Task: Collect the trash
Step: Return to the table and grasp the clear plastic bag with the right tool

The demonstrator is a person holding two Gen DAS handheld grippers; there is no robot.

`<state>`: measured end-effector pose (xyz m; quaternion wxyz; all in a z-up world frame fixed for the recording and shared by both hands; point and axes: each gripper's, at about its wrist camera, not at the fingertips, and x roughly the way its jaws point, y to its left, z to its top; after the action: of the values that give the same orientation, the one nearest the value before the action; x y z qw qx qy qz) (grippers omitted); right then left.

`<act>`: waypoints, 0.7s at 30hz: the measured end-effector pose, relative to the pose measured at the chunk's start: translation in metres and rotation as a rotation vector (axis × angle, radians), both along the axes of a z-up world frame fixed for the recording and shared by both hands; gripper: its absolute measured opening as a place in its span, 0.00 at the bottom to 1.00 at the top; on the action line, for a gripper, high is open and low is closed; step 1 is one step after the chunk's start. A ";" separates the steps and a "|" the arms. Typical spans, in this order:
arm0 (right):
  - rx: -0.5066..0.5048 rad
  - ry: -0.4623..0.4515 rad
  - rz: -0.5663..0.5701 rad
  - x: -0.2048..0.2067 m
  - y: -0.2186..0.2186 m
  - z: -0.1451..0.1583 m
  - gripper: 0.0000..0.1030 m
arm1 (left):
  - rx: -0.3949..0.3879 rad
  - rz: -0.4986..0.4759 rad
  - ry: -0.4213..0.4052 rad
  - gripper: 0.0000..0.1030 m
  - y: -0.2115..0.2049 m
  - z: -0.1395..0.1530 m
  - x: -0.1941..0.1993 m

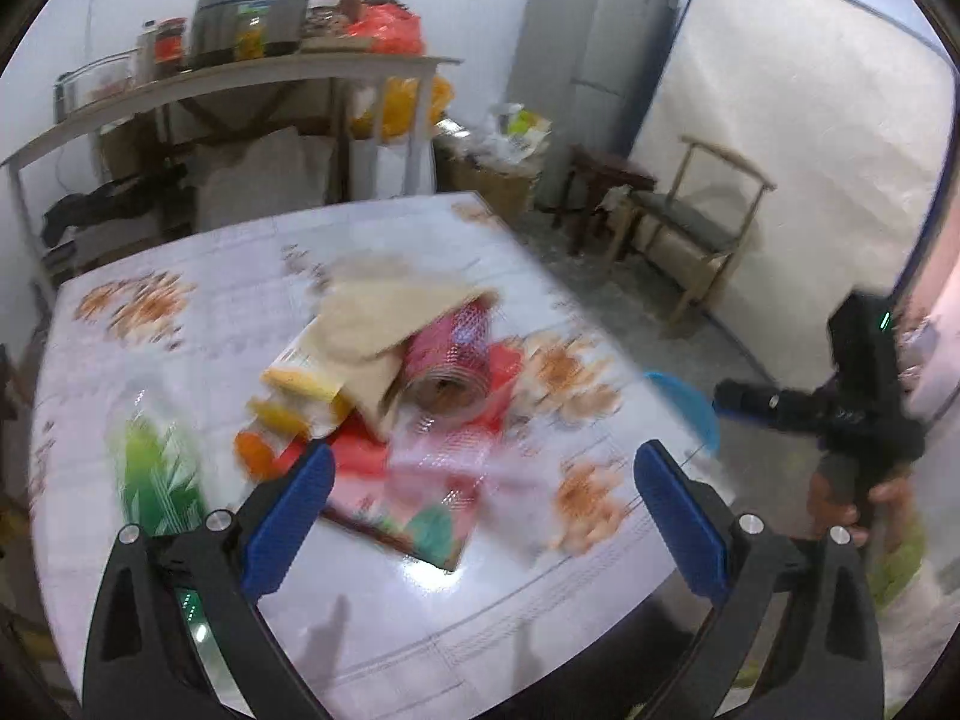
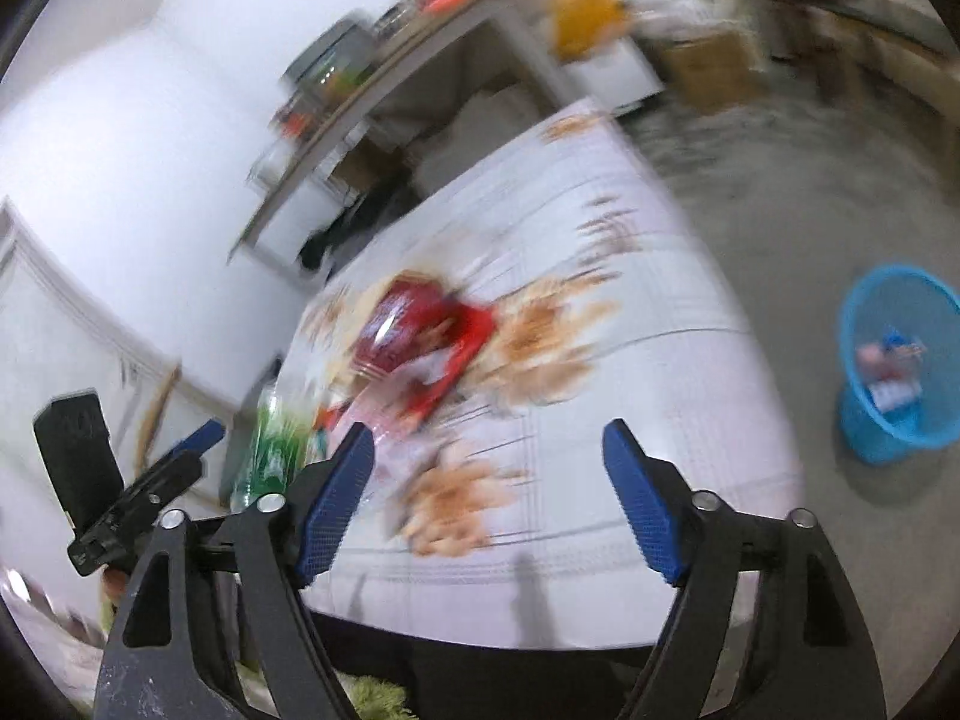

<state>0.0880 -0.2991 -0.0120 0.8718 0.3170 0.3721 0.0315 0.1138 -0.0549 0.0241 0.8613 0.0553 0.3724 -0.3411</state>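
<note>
Left gripper (image 1: 483, 492) held above the near part of a table (image 1: 198, 276) with a white, flower-printed cover, jaws spread wide, nothing between the blue pads (image 1: 288, 516). Just beyond the gap: a heap of trash. Straight ahead of the jaws, a flat glossy wrapper (image 1: 420, 498) in pink, red and green, lying on the cover. Further ahead, a rolled pink foil packet (image 1: 453, 360) on its side, open end facing the camera, partly under a tan paper bag (image 1: 384, 318). Ahead of the left pad, a yellow-and-orange wrapper (image 1: 294, 408), touching the paper bag. Left of the left jaw, a green-and-white plastic bag (image 1: 156, 474), blurred.

Right gripper (image 2: 487, 507) also wide open, pads (image 2: 645, 516) bare, hanging over the near edge of the same table. No item between the jaws; only the printed cover seen through the gap. Ahead and slightly left of the jaws, the red and pink trash heap (image 2: 414, 336), heavily smeared by blur. Well off to the right of the right jaw, down on the grey floor (image 2: 780, 210), a blue plastic waste basket (image 2: 864, 432) standing upright with a few scraps inside; contents too blurred to name.

In the left wrist view, right gripper visible past the right jaw, gripped by a hand (image 1: 840, 498).
</note>
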 end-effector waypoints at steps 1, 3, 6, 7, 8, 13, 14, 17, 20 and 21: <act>-0.035 0.012 0.030 0.011 0.014 0.001 0.76 | 0.019 0.006 -0.008 0.95 0.005 -0.007 -0.004; -0.106 0.038 0.101 0.031 0.041 0.001 0.76 | 0.042 0.001 -0.028 0.95 0.009 -0.018 -0.010; -0.216 0.039 0.188 0.052 0.079 0.003 0.76 | 0.048 -0.014 -0.043 0.95 0.015 -0.028 -0.013; -0.237 0.037 0.202 0.057 0.087 0.003 0.76 | 0.047 -0.017 -0.037 0.95 0.017 -0.032 -0.012; -0.253 0.036 0.221 0.065 0.094 0.002 0.76 | 0.044 -0.018 -0.032 0.95 0.020 -0.034 -0.011; -0.310 0.133 0.309 0.106 0.121 -0.024 0.70 | 0.001 -0.003 -0.041 0.95 0.038 -0.029 -0.008; -0.325 0.157 0.327 0.113 0.125 -0.030 0.67 | -0.013 0.001 -0.039 0.93 0.042 -0.029 -0.006; -0.357 0.202 0.349 0.120 0.132 -0.040 0.53 | -0.025 0.018 -0.042 0.89 0.049 -0.027 -0.004; -0.364 0.213 0.351 0.120 0.132 -0.042 0.47 | -0.042 0.042 -0.017 0.84 0.057 -0.026 0.004; -0.358 0.210 0.351 0.119 0.132 -0.042 0.44 | -0.054 0.049 -0.004 0.82 0.060 -0.026 0.008</act>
<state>0.2066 -0.1667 -0.0536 0.8518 0.0902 0.5093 0.0828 0.1217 0.0048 -0.0014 0.8714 0.0235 0.3623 -0.3298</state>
